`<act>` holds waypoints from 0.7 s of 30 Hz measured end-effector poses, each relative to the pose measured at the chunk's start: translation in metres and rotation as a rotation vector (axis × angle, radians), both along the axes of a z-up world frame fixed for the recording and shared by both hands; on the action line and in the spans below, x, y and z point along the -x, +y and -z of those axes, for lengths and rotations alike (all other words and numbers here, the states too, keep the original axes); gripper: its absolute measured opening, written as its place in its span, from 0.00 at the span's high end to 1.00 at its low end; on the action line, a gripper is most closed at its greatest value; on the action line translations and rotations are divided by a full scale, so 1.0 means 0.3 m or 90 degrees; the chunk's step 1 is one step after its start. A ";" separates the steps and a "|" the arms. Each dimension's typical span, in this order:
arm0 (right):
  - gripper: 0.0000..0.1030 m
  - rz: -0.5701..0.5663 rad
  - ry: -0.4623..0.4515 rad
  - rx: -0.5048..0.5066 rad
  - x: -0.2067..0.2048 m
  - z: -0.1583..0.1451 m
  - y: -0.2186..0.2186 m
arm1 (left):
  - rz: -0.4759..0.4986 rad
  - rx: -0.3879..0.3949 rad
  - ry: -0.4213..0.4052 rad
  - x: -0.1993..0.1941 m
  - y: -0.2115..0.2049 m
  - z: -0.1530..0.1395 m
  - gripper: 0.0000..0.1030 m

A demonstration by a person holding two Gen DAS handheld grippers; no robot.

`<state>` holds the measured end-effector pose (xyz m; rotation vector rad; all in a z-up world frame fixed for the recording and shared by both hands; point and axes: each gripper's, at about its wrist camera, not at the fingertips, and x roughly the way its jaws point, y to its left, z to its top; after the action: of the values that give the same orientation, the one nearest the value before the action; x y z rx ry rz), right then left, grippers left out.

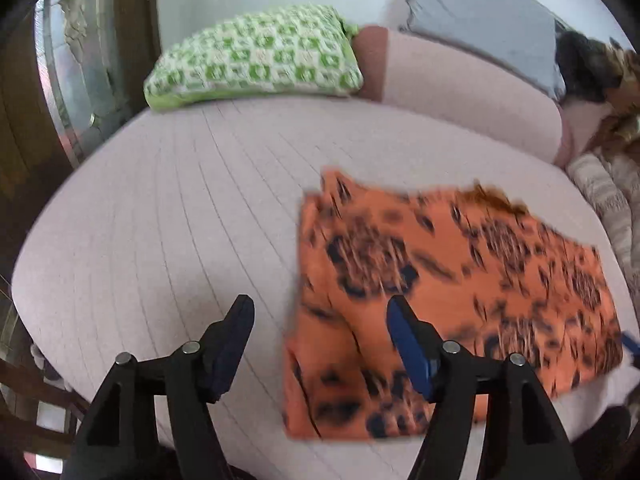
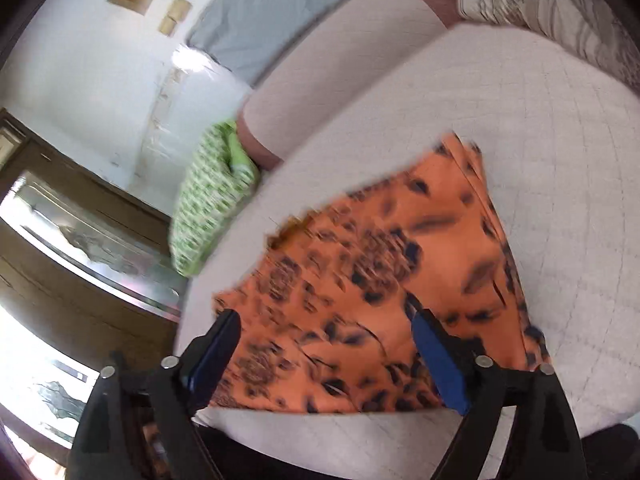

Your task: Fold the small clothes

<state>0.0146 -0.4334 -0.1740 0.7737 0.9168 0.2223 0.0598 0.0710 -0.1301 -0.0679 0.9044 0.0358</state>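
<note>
An orange garment with dark leopard-like print [image 1: 452, 292] lies folded flat on the pale pink quilted bed [image 1: 160, 208]. It also shows in the right wrist view [image 2: 372, 292]. My left gripper [image 1: 320, 308] is open and empty, hovering above the garment's left edge; one finger is over the bed, the other over the cloth. My right gripper [image 2: 324, 320] is open and empty, hovering above the garment's near edge. Both views are blurred by motion. A blue fingertip [image 1: 630, 342] of the right gripper shows at the garment's right edge in the left wrist view.
A green-and-white patterned pillow [image 1: 256, 60] lies at the head of the bed, also in the right wrist view [image 2: 208, 208]. A pink bolster [image 1: 472, 92] and a grey cushion [image 1: 480, 16] lie behind. A striped blanket [image 2: 552, 12] lies at the bed's side. A wooden door [image 2: 80, 248] stands beside the bed.
</note>
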 end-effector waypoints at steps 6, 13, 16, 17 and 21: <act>0.14 0.017 -0.015 -0.016 0.053 -0.033 0.015 | -0.029 0.016 0.052 -0.009 0.033 0.090 0.32; 0.11 0.027 0.040 0.013 0.022 0.078 0.033 | -0.034 0.009 0.094 -0.030 0.048 0.163 0.30; 0.11 0.016 -0.009 0.025 0.050 -0.036 0.047 | -0.044 0.023 0.072 -0.010 0.059 0.100 0.30; 0.11 0.008 -0.037 0.040 0.058 -0.074 0.060 | -0.045 0.018 0.050 0.001 0.059 0.073 0.30; 0.11 0.001 -0.047 0.077 0.037 -0.066 0.083 | -0.023 0.000 0.026 0.003 0.020 0.041 0.30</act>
<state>0.0035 -0.4083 -0.1543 0.6508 0.8521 0.1914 0.0589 0.0769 -0.1424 -0.0835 0.9441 0.0708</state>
